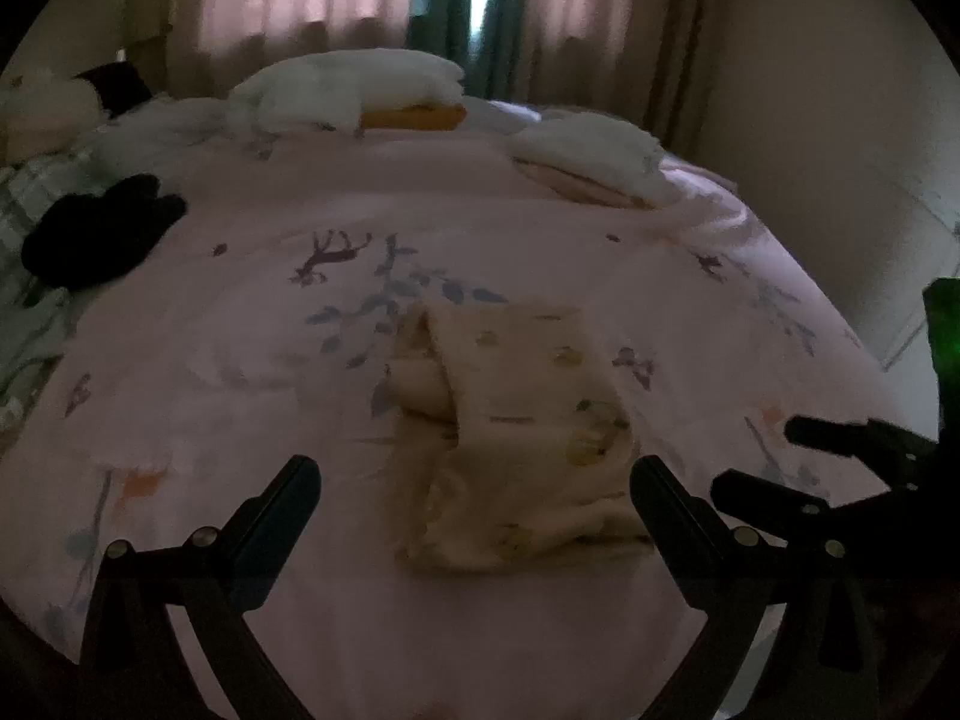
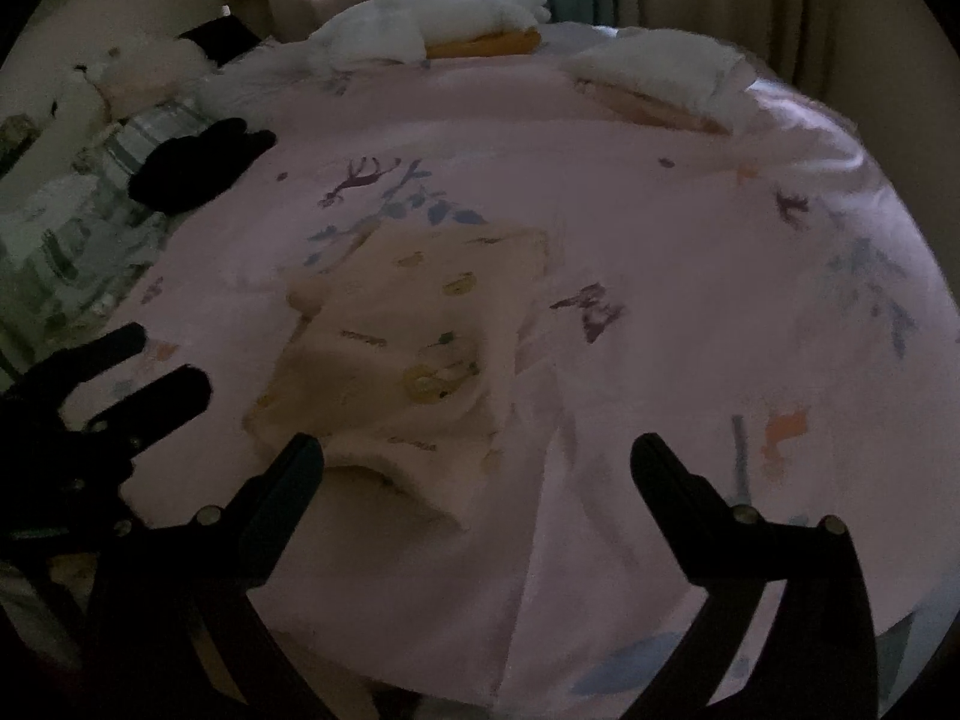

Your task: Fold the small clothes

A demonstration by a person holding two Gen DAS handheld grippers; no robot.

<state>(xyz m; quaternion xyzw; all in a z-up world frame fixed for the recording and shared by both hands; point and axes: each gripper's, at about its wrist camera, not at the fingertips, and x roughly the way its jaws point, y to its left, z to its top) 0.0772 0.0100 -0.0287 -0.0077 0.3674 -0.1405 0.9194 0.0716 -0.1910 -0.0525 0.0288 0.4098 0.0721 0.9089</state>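
The cream printed garment (image 1: 510,438) lay folded into a compact bundle on the pink bedspread (image 1: 240,360); left gripper (image 1: 474,492) and right gripper (image 2: 477,471) hung spread, empty; a black garment (image 1: 96,234) seemingly remained unfolded.

One folded garment (image 1: 510,432), two pillows (image 1: 354,87), two hand-held grippers (image 1: 474,480).

Cream printed garment (image 1: 516,438), seemingly folded flat

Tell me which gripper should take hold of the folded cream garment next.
Left, probably. The folded cream garment lies squarely between the open fingers of the left gripper. The right gripper, also open, has the garment off to its left, with only one finger over its near edge.
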